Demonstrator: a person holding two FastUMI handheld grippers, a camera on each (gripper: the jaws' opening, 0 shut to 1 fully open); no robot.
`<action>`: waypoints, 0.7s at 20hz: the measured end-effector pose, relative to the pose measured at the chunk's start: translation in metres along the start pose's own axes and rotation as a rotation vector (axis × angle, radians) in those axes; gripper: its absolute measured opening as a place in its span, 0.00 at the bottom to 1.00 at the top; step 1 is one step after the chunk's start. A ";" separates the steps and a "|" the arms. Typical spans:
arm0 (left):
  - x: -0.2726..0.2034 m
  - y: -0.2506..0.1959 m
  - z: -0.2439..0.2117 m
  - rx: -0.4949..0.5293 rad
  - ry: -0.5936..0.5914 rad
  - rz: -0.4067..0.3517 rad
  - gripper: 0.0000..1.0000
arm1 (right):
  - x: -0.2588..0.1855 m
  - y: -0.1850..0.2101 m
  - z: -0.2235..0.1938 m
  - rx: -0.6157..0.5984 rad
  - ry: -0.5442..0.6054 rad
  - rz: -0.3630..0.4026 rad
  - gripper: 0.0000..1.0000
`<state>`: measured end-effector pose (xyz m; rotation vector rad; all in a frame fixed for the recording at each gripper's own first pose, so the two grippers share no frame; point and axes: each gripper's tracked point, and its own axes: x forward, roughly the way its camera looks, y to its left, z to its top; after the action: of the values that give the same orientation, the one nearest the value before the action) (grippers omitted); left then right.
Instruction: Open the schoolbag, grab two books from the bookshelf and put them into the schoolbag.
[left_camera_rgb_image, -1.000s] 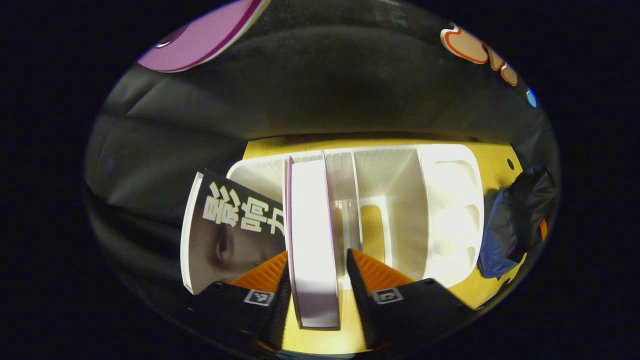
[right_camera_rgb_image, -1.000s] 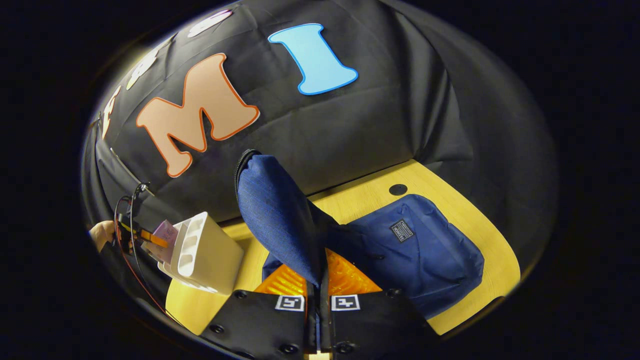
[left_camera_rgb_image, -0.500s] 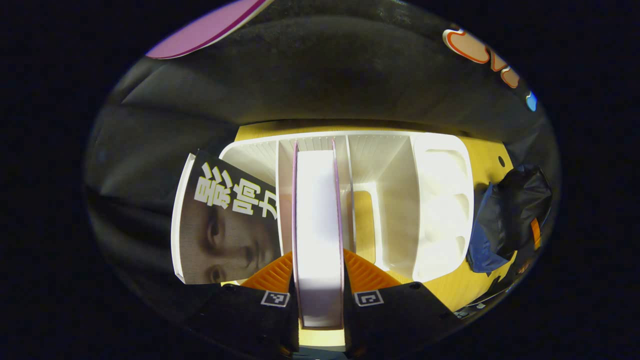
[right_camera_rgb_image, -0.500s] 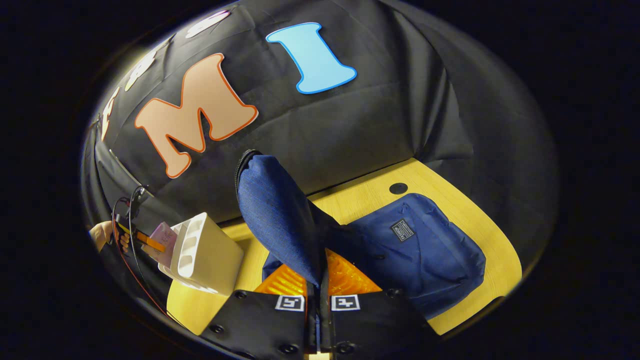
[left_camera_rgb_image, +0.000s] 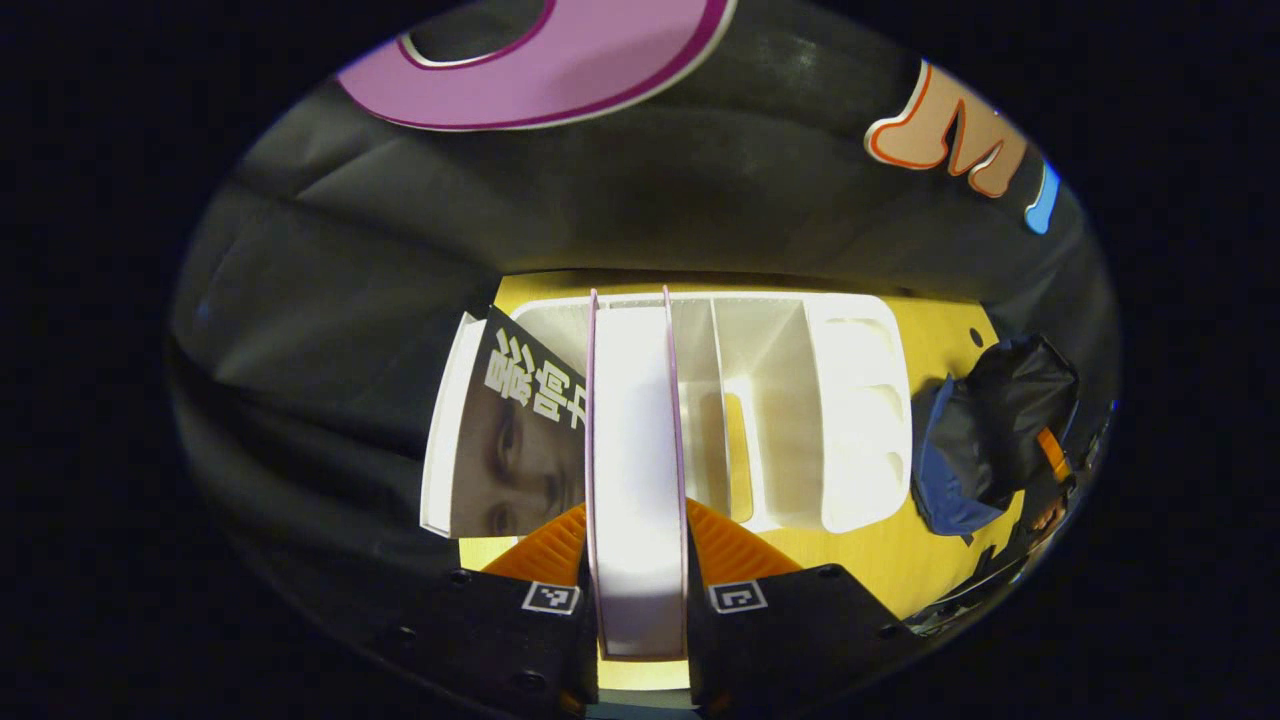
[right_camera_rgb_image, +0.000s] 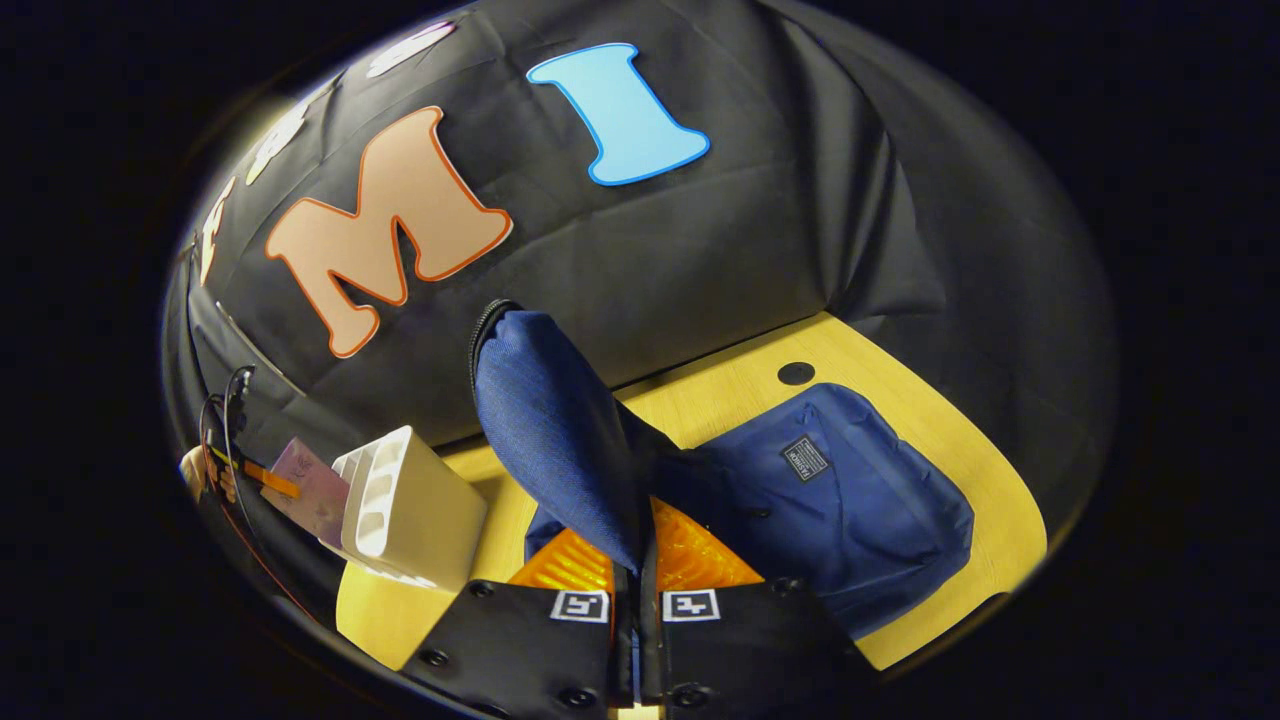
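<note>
Gripping a pink-edged book (left_camera_rgb_image: 637, 480) page-edge up, the left gripper (left_camera_rgb_image: 637, 560) has both fingers pressed flat on its two covers; the book stands upright between them, its far end over the white shelf (left_camera_rgb_image: 800, 400). The shelf sits on the yellow table (left_camera_rgb_image: 880, 570), its dividers bright and washed out. A second book (left_camera_rgb_image: 500, 440), with a dark cover bearing a face and white characters, leans outward at the shelf's left end, just beside the held book. To the right of the shelf lies the bag (left_camera_rgb_image: 985, 440), blue with a dark lining showing, its mouth held up. In the right gripper view, the right gripper (right_camera_rgb_image: 637, 590) is closed tight on the bag flap (right_camera_rgb_image: 555, 430), a blue fabric panel lifted upright with the zipper edge at its top. The bag (right_camera_rgb_image: 850, 510) body lies flat on the table (right_camera_rgb_image: 960, 470) to the right, patch label facing up. At far left the shelf (right_camera_rgb_image: 410, 510) stands near the table edge, with the pink book (right_camera_rgb_image: 305, 485) raised beside it and a hand (right_camera_rgb_image: 195, 470) partly visible behind it.
</note>
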<state>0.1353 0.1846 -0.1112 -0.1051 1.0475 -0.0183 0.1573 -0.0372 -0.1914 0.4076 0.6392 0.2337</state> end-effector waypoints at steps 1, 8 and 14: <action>-0.005 0.000 0.000 -0.003 -0.013 -0.011 0.35 | 0.000 0.000 -0.001 -0.003 0.002 -0.001 0.03; -0.046 0.008 0.002 -0.033 -0.091 -0.070 0.31 | 0.000 0.000 -0.001 -0.009 0.013 -0.003 0.03; -0.075 0.022 0.004 -0.192 -0.166 -0.162 0.29 | 0.000 -0.001 0.000 -0.009 0.017 -0.012 0.02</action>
<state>0.1003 0.2120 -0.0471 -0.3592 0.8711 -0.0548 0.1570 -0.0381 -0.1918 0.3939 0.6569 0.2287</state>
